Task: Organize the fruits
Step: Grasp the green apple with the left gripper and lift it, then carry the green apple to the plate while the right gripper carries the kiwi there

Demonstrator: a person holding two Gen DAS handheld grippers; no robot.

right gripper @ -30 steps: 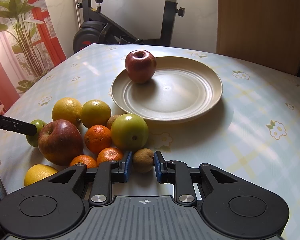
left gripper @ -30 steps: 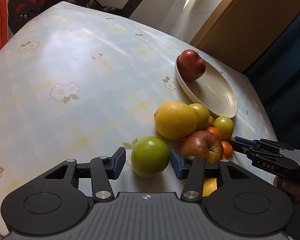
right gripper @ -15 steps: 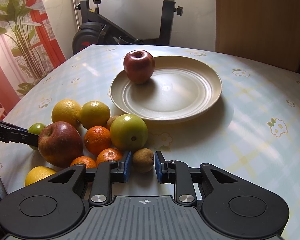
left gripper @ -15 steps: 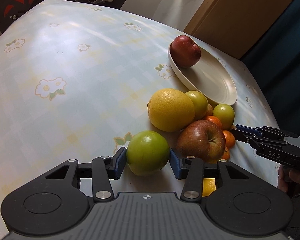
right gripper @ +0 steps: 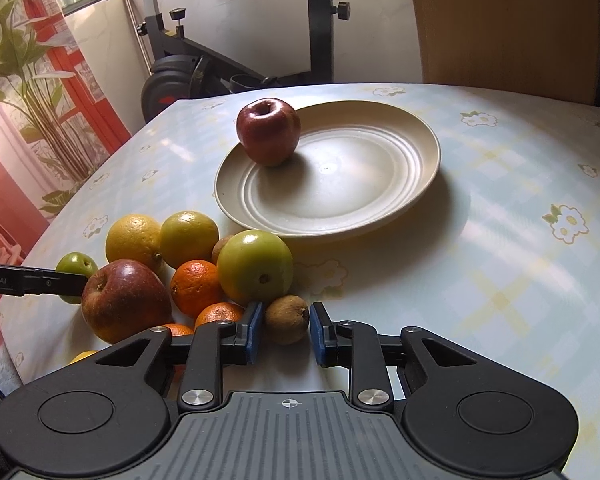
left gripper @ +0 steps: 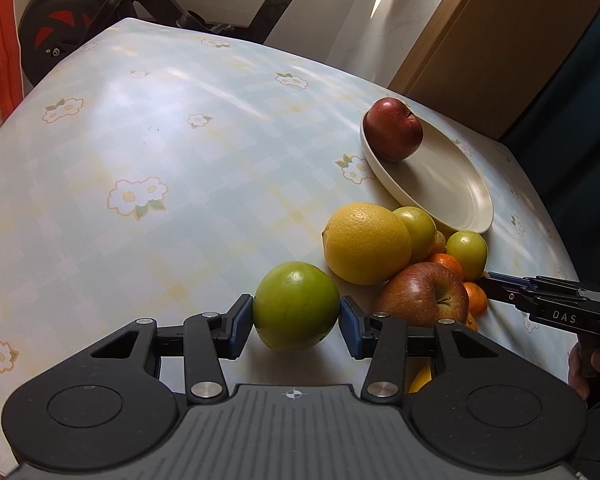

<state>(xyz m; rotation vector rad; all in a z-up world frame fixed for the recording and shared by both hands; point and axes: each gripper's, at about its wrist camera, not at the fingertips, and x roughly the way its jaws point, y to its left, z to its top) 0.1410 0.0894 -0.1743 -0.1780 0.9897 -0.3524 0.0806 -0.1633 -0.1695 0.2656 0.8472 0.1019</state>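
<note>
My left gripper [left gripper: 296, 322] is shut on a green apple [left gripper: 296, 300] at the near edge of the fruit pile; both blue pads touch its sides. My right gripper [right gripper: 287, 330] is shut on a small brown kiwi [right gripper: 287, 318] on the tablecloth in front of the pile. A cream plate [right gripper: 340, 200] holds one dark red apple [right gripper: 268, 132] on its left side. The left wrist view has the same plate [left gripper: 452, 184] and red apple [left gripper: 394, 130] at upper right. The right gripper's tips [left gripper: 496, 284] reach into the pile from the right.
The pile holds a large yellow citrus [left gripper: 366, 242], a red-yellow apple [left gripper: 424, 296], green fruits [right gripper: 256, 266] and several small oranges [right gripper: 194, 286]. An exercise bike [right gripper: 236, 60] and a wooden panel [right gripper: 500, 20] stand behind the flowered table [left gripper: 140, 160].
The left jaws have narrowed from a loose gap onto the green apple's sides. The left view tilted slightly. The right gripper and kiwi have stayed put.
</note>
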